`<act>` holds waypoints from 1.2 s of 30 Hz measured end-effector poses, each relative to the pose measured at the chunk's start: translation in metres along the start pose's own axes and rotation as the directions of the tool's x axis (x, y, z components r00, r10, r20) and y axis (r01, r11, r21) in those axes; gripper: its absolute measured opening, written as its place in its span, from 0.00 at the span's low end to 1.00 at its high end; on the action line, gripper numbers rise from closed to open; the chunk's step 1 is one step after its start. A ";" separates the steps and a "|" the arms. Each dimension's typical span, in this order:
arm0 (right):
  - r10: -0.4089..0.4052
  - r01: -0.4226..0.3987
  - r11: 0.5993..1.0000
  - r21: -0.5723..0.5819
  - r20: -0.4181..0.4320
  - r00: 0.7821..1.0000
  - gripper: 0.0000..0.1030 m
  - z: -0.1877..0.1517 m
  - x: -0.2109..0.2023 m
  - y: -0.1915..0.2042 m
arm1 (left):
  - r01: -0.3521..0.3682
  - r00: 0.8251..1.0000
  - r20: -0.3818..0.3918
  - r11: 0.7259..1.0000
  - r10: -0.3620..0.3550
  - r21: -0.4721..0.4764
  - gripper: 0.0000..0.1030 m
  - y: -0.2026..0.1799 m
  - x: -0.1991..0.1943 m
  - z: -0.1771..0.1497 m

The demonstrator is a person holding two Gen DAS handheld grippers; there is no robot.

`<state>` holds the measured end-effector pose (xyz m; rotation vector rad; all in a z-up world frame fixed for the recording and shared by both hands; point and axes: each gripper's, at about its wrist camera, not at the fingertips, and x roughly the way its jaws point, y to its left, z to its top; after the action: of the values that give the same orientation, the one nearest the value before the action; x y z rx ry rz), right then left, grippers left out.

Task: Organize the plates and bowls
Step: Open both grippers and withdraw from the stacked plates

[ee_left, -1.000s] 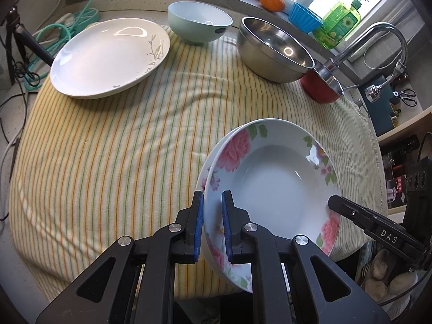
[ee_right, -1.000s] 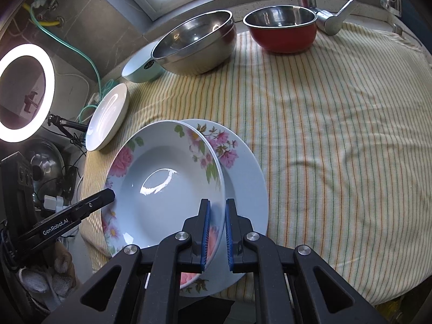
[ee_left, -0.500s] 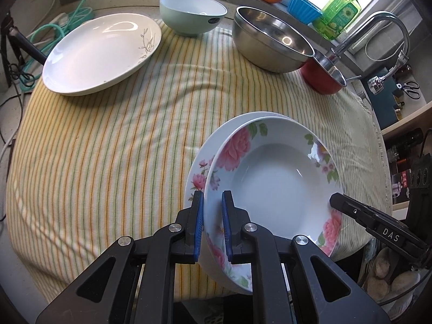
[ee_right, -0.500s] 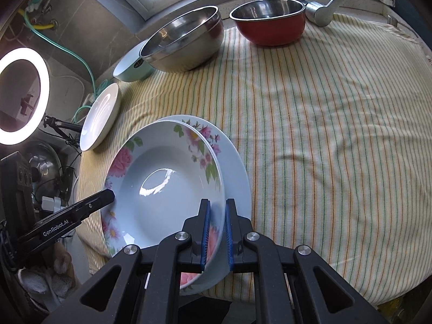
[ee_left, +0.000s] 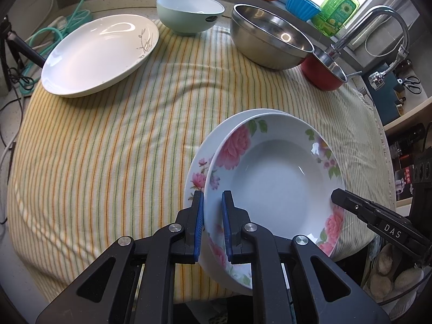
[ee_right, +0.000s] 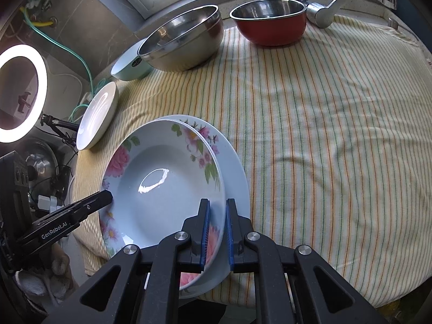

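Jaws pinching on both sides: the left gripper (ee_left: 212,225) and the right gripper (ee_right: 216,232) each clamp opposite rims of the flowered deep plate (ee_left: 272,186), tilted just above a second flowered plate (ee_left: 199,172) on the striped cloth (ee_left: 113,145). Farther back, a white plate (ee_left: 100,54) and steel bowl (ee_left: 267,40) sit.

On the cloth-covered surface (ee_left: 113,145), the held plate (ee_left: 275,183) sits over a second plate (ee_left: 199,167) at the near edge. Far left lies a large plate (ee_left: 100,54); behind it, left to right, a bowl (ee_left: 189,13), a metal bowl (ee_left: 267,40) and a pot (ee_left: 324,73).
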<state>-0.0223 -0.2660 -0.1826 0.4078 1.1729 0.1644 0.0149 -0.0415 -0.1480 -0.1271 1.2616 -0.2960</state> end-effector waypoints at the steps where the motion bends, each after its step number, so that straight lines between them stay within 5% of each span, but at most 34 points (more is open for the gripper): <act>1: -0.001 0.001 1.000 -0.001 0.000 1.000 0.12 0.000 0.000 0.000 | -0.002 1.000 0.001 1.000 0.002 0.004 0.11 -0.001 0.000 0.000; 19: -0.065 0.073 0.994 -0.081 0.088 0.994 0.21 0.005 -0.019 0.018 | 0.019 0.999 0.032 1.000 -0.018 -0.018 0.11 0.007 -0.013 0.001; 32: 0.041 0.011 0.968 -0.249 0.203 0.978 0.22 0.029 -0.036 0.080 | 0.023 0.993 0.117 0.987 -0.004 -0.161 0.12 0.061 -0.044 0.009; 36: 0.126 -0.070 0.955 -0.288 0.180 0.975 0.22 0.045 -0.033 0.107 | 0.022 0.988 0.152 0.971 0.016 -0.240 0.12 0.091 -0.054 0.010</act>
<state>0.0154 -0.1896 -0.0977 0.2259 0.9177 0.3648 0.0237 0.0607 -0.1187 -0.3538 1.1405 -0.1312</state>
